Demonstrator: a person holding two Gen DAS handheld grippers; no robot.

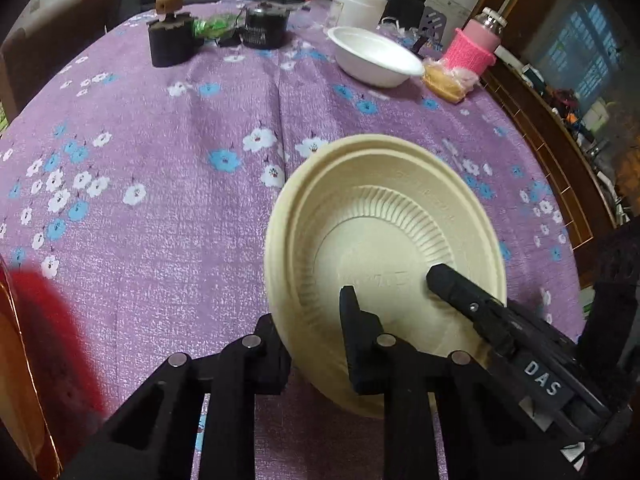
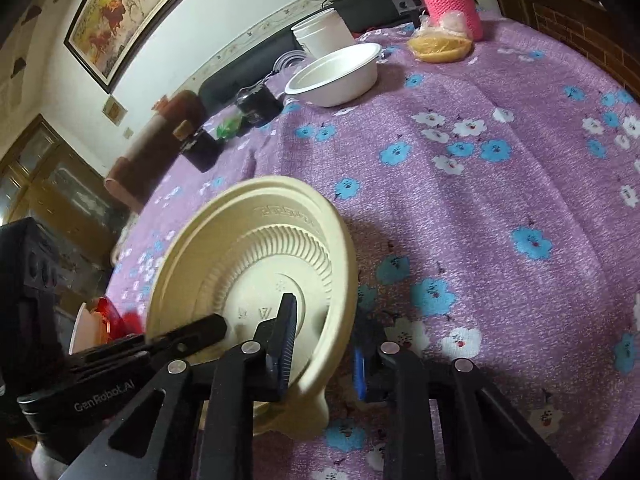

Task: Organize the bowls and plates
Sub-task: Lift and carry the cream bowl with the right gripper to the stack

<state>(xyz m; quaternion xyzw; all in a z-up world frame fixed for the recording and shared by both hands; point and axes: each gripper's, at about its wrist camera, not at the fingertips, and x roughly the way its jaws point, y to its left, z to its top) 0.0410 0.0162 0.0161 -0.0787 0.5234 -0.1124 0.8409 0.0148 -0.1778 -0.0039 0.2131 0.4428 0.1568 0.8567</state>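
Purple flowered tablecloth [image 1: 140,240]. Cream plate [image 1: 384,240] tilted near table's 5 o'clock, rim clamped by left gripper [image 1: 312,332] and right gripper [image 2: 320,356]. White bowl [image 1: 376,58] at 1 o'clock. Step: carrying plate; next needs steady joint lift.

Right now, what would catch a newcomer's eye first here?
The cream plate, tilted up off the purple flowered cloth and pinched at its rim by both the left gripper and the right gripper. Further back sits a white bowl, beside a bottle in a pink knitted sleeve.
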